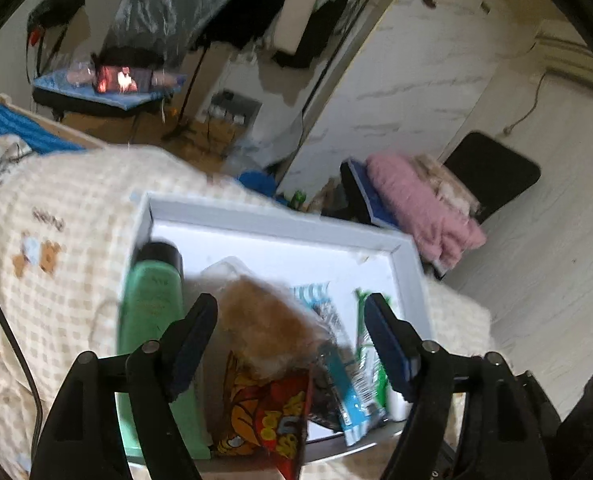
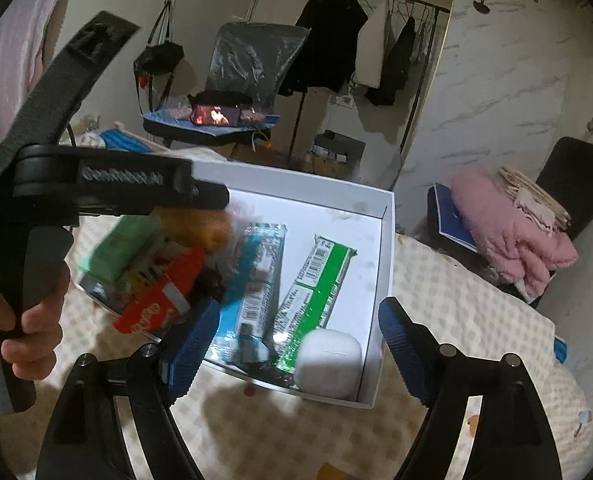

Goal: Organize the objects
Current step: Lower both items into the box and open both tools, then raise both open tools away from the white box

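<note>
A white box (image 1: 410, 264) (image 2: 384, 240) lies on a checked blanket. It holds a green bottle (image 1: 152, 312) (image 2: 116, 244), an orange furry toy (image 1: 264, 324) (image 2: 212, 232), a red snack bag (image 1: 272, 416) (image 2: 156, 300), a blue packet (image 1: 344, 388) (image 2: 256, 280), a green packet (image 1: 370, 344) (image 2: 316, 284) and a white earbud case (image 2: 328, 360). My left gripper (image 1: 292, 336) is open just above the furry toy and snack bag; it also shows in the right wrist view (image 2: 200, 196). My right gripper (image 2: 300, 344) is open and empty over the box's near corner.
The checked blanket (image 1: 56, 240) (image 2: 456, 300) covers the bed. A chair with pink fluffy cloth (image 1: 424, 208) (image 2: 512, 232) stands right of the bed. A clothes rack (image 2: 376, 40) and another chair with a bag (image 2: 224, 116) stand behind.
</note>
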### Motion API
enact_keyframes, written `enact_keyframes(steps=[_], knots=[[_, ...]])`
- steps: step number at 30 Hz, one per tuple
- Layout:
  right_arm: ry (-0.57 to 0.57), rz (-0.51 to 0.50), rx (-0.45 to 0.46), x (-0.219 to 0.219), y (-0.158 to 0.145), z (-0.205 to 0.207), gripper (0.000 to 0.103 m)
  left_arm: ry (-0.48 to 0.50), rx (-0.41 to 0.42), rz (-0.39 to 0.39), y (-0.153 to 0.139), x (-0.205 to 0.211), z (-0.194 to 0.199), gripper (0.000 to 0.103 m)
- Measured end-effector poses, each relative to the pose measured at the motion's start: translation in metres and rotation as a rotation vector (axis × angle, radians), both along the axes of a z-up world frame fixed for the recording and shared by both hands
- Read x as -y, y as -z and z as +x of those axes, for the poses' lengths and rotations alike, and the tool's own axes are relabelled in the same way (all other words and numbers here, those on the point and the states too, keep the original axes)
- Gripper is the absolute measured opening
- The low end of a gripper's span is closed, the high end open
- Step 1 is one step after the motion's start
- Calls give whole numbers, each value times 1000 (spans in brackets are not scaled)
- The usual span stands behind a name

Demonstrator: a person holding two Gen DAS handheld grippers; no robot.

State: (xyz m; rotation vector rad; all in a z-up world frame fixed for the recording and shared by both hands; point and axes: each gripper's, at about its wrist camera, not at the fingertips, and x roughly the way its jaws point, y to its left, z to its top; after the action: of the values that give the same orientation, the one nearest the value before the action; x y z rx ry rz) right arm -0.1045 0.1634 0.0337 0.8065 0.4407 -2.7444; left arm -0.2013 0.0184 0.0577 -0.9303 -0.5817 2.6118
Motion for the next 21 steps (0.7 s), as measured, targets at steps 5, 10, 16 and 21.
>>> enact_keyframes(steps=[5,10,16,21], knots=[[-5,-17,-22,-4,-20,10,83,46,-49,-56,-32,1,21,82],[-12,-65,-43,-14,-37,18,103,116,-90,-81,-50,-3,41,86],[9,-90,-33,-26,-57,24,103,137,-12,-175,-36,6,63,86],[-32,-100,-5,-25,-70,31,103,152,-41,-306,-17,12,100,87]])
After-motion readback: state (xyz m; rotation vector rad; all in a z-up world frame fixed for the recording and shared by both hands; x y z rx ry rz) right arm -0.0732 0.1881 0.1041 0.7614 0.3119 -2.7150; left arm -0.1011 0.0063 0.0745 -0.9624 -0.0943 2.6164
